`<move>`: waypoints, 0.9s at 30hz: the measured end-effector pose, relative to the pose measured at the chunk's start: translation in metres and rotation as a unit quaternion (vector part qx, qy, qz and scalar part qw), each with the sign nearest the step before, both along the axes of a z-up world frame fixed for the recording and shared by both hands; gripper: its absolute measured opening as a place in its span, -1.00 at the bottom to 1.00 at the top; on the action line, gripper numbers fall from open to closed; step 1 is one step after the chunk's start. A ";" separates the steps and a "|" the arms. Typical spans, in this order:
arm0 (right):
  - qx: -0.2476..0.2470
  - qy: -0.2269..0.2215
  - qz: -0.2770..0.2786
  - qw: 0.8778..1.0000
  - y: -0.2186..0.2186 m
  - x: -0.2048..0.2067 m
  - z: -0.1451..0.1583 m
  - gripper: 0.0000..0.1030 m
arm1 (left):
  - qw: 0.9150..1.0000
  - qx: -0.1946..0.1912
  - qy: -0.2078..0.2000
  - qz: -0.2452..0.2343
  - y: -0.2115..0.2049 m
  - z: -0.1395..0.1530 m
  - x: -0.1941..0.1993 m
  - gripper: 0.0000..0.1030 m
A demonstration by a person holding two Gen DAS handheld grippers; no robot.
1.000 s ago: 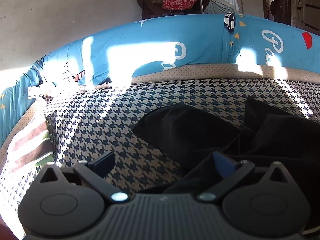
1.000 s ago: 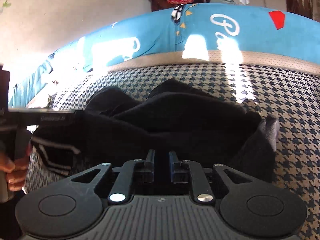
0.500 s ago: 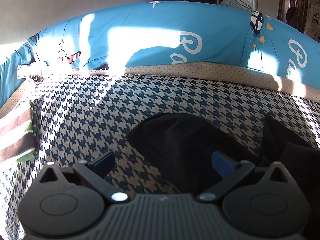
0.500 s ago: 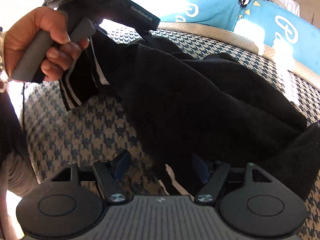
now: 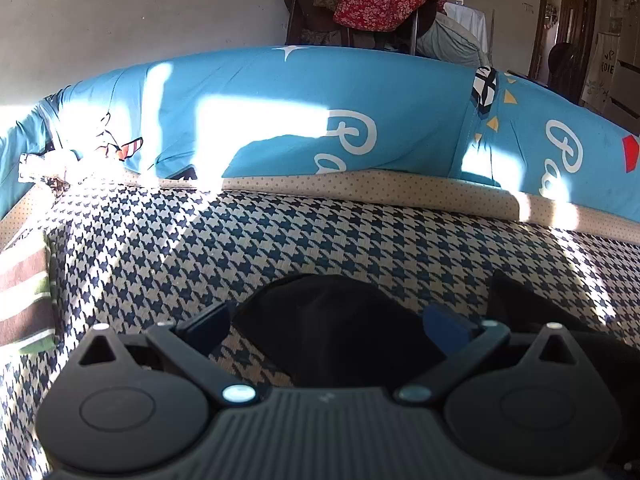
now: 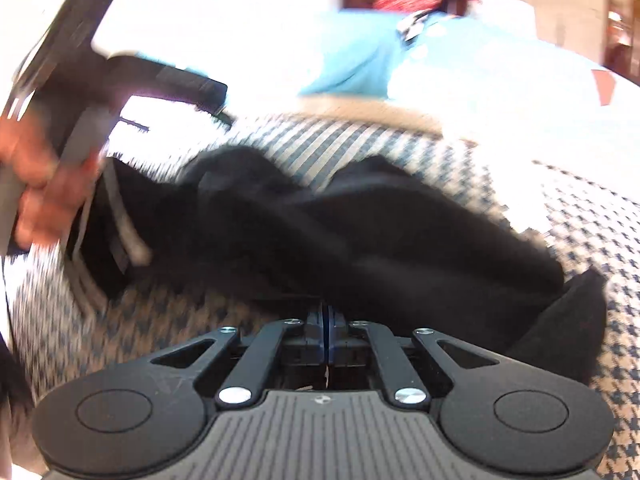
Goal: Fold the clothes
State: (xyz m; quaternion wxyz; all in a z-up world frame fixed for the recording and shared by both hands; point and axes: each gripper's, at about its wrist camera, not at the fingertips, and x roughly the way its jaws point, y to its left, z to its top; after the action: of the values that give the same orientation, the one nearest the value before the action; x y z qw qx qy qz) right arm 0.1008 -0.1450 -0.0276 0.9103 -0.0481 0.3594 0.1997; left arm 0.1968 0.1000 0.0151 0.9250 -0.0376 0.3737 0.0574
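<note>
Houndstooth bed cover: black garment lies crumpled on it, near the blue quilt. Right claw has just snapped together at garment's near edge; hold uncertain. Left claw apart, empty above the cloth. Folding barely begun.

L gripper jaws wide apart; R gripper jaws just closed.

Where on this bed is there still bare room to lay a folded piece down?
The houndstooth cover lies bare between the black garment and the blue quilt, and leftward to the striped cloth. The near right is crowded with black fabric.
</note>
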 end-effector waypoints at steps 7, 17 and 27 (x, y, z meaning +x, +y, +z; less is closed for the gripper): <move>0.034 -0.015 -0.049 0.998 -0.012 0.024 0.015 -0.93 | 0.999 -0.029 0.003 -0.023 0.003 0.004 -0.005 1.00; 0.047 -0.005 -0.096 0.994 -0.013 0.053 0.021 -0.93 | 0.994 -0.026 -0.009 -0.110 0.001 0.014 -0.026 1.00; 0.058 0.007 -0.135 0.989 -0.020 0.087 0.014 -0.93 | 0.979 -0.013 -0.006 -0.205 0.009 0.008 -0.050 1.00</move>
State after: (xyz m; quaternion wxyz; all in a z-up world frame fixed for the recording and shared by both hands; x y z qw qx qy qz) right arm 0.1873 -0.1650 -0.0132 0.9276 0.0548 0.3567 0.0960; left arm 0.1467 0.1091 0.0229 0.9187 0.0276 0.3686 -0.1390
